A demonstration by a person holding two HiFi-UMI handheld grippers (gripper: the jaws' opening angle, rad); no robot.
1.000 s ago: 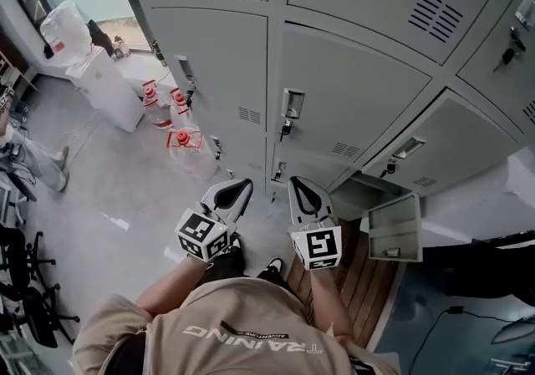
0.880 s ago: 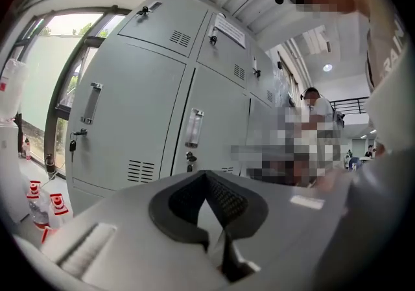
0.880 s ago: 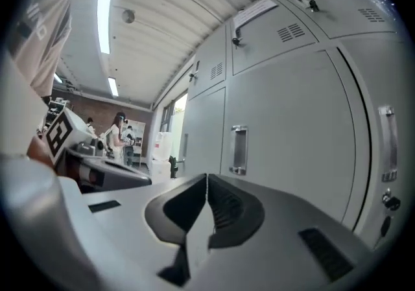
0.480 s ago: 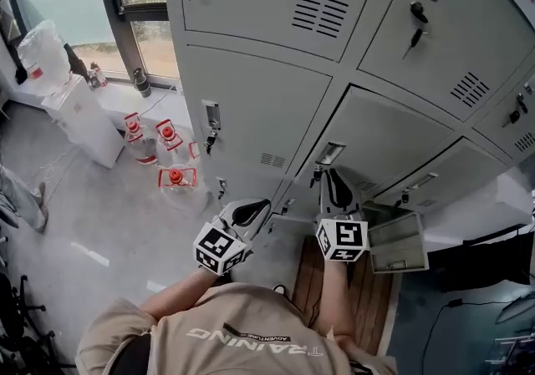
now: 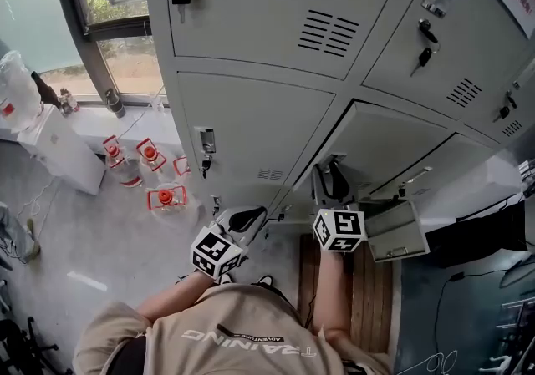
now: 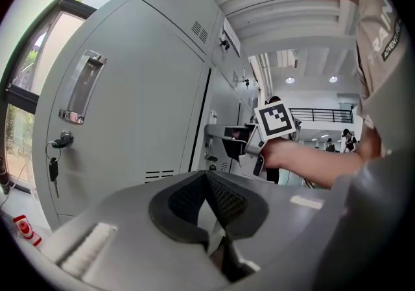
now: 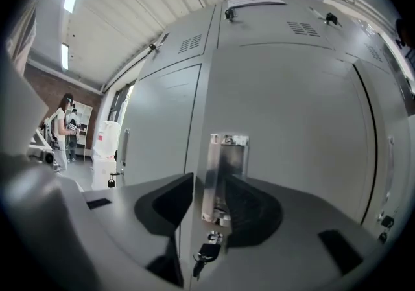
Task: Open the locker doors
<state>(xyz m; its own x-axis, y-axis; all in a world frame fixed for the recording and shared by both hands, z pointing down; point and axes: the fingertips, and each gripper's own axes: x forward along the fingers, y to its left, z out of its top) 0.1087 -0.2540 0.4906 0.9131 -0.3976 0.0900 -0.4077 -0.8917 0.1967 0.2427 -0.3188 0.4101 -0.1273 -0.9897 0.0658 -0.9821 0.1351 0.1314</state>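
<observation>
A grey locker bank (image 5: 251, 123) fills the room's wall. The left gripper (image 6: 209, 199) is held with jaws together. The right gripper (image 7: 207, 199) has its jaws opening, a locker door handle (image 7: 224, 170) between them. Further right, a low locker door (image 5: 397, 231) is swung open; that locker's contents cannot be told.

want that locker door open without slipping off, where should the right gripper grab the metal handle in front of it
Take the upright metal handle by its raised left lip, coming straight at the door front, one jaw either side. It is a narrow vertical strip, so it likely fits. The right gripper's jaws are opening with it between them. Stay above the hanging key.
</observation>
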